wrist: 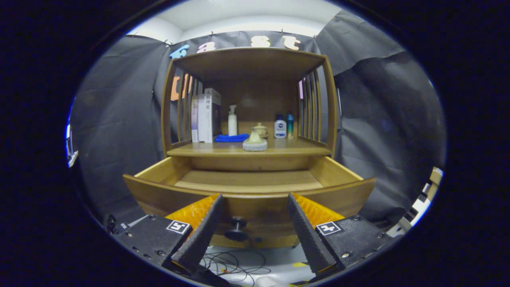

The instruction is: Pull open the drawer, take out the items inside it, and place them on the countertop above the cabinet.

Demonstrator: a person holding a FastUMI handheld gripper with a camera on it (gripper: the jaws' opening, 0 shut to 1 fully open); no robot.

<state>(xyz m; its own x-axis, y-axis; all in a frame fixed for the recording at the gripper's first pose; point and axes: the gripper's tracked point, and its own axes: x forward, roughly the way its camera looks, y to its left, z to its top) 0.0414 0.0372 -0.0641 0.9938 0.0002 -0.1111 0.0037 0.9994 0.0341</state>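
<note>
The drawer (249, 181) is seen pulled well out just ahead of the gripper (255, 223), and its knob (238, 223) lies between the spread fingers, untouched; the gripper is released and nothing is held. The visible part of the drawer floor looks bare, though the near part is hidden behind the front panel. The opening step is judged done; next, the inside must be checked from above for anything left. Beyond the drawer, the countertop (295, 151) carries a lidded jar (255, 141), a small pot (260, 129), a blue cloth (232, 138), books (206, 115) and bottles (280, 127), so free space is limited.
</note>
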